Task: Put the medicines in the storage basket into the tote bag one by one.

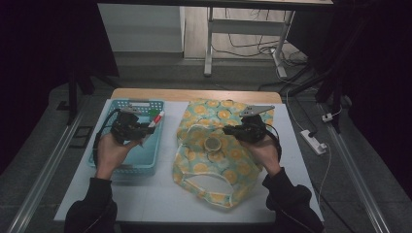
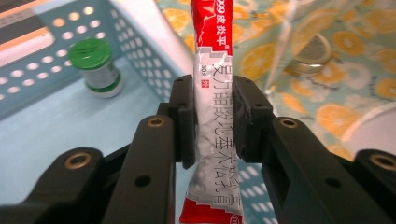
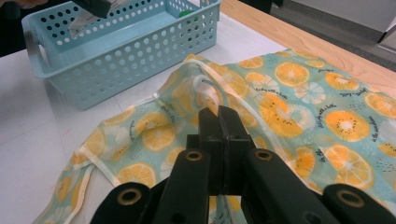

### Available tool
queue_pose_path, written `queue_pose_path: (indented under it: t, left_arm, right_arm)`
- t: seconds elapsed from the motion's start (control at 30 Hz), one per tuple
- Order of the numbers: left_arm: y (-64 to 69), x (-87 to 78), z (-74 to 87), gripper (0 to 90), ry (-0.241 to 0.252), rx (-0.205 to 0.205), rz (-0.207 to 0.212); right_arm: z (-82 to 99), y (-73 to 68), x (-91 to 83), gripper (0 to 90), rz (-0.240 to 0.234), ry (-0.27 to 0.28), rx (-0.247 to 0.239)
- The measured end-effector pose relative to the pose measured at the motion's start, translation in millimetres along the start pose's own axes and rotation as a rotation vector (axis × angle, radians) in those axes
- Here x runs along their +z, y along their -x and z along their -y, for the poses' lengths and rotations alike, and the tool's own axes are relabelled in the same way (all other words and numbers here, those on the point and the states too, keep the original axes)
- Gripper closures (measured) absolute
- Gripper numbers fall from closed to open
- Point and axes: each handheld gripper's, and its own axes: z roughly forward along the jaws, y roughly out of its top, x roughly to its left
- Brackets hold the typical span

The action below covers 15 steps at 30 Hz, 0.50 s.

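- Left gripper (image 1: 145, 127) is over the blue basket (image 1: 127, 162), which sits at the left side of the white surface (image 1: 160, 199).
- Its fingers (image 2: 184, 121) are closed on a red-and-white sachet (image 2: 215, 116), pressing both sides of it at about mid-length. The sachet stands upright between them, red ends above and below the grip.
- From the high view the sachet's top end sticks out toward the basket's right wall, clear of the basket floor.
- A small bottle with a green cap (image 2: 97, 67) stands on the basket floor near the far wall.
- Right gripper (image 1: 227, 130) is over the orange-slice print bag (image 1: 214, 165), which lies flat on the middle and right of the surface.
- Its fingers (image 3: 210, 126) are fully together, tips down at a raised fold of the bag's fabric. I cannot tell whether fabric is pinched between them.
- A round lidded jar (image 1: 212, 144) shows at the middle of the bag, just left of the right gripper.
- Basket and bag lie side by side, close but apart.
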Motion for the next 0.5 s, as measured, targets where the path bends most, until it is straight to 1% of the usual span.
queue_pose_path:
  t: [0.1,0.13,0.17,0.33,0.5]
  left_arm:
    - [6.7,0.5,-3.4,72.0,-0.002,0.014,0.017]
    - [6.7,0.5,-3.4,72.0,-0.002,0.014,0.017]
    - [10.9,1.3,-5.4,72.0,-0.001,0.021,0.032]
    - [21.7,4.9,-9.9,72.0,-0.003,0.044,0.065]
    - [34.0,10.6,-14.5,72.0,-0.015,0.072,0.104]
  right_arm:
    - [0.0,0.1,-0.2,90.0,0.000,0.000,0.000]
    - [0.0,0.1,-0.2,90.0,0.000,0.000,0.000]
    - [0.0,0.1,-0.4,90.0,0.000,0.001,0.001]
    - [-0.3,0.3,-1.1,90.0,0.001,0.003,0.000]
    - [-0.5,0.6,-1.7,90.0,0.003,0.005,0.001]
